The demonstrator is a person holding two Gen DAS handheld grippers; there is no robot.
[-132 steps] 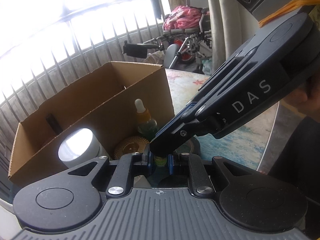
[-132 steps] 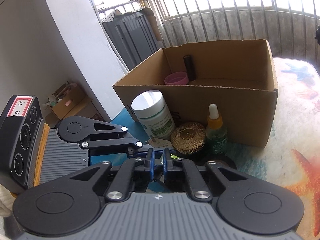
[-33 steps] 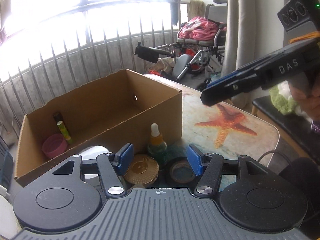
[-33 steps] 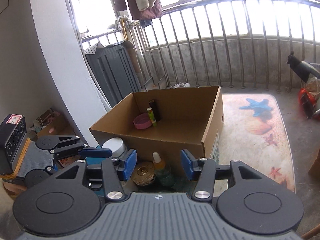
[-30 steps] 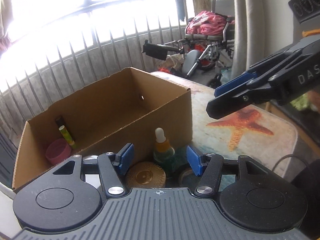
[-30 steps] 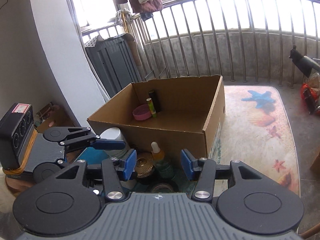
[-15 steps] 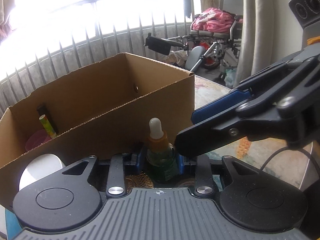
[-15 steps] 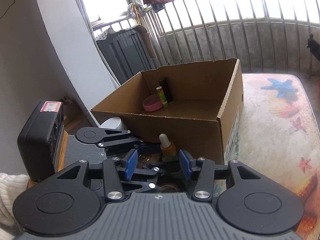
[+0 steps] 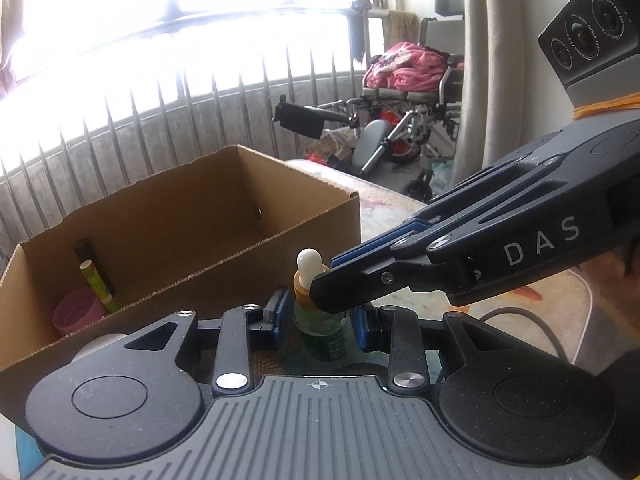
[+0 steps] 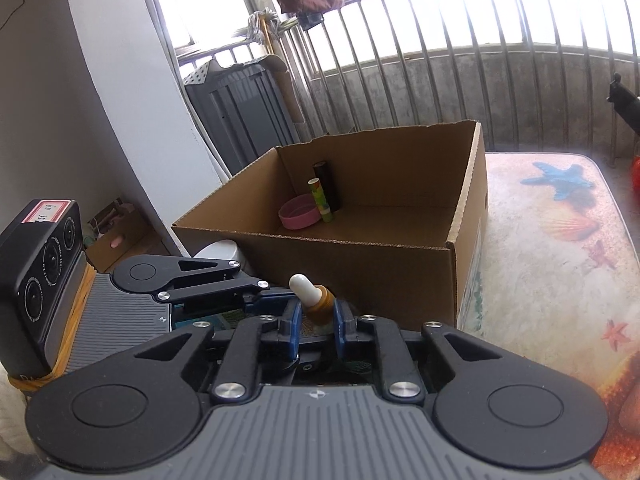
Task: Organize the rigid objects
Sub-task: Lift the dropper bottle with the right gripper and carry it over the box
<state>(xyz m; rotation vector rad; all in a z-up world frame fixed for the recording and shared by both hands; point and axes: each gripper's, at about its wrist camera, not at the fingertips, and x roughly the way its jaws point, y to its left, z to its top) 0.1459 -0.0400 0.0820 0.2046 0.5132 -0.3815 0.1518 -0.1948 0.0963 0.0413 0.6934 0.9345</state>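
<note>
Both tools now closed on one dropper bottle (image 9: 320, 328): left tool (image 9: 318, 322) pinching the green glass body, right tool (image 10: 316, 320) just narrowed from wide onto the amber collar under the white bulb. Half a second ago, right jaws wide and clear of the neck; left jaws already on the body. Likely meaning: hand-over or two-point lift under way, bottle next for the box (image 10: 360, 264).

Bottle upright on the tabletop (image 10: 552, 264), just ahead of both tools, close against the near wall of the box. Inside, at the far left corner from the right tool: pink cup (image 10: 299, 211), yellow-green tube (image 10: 320, 200), dark tube (image 10: 327, 184). Rest of the box floor bare, so plenty of room to set down.

Near wall rim above the bottle's bulb in both views; lift needed before any forward move. Right tool crossing over the left tool's front, so little side room. White jar (image 10: 222, 250) left of the bottle, mostly hidden.
</note>
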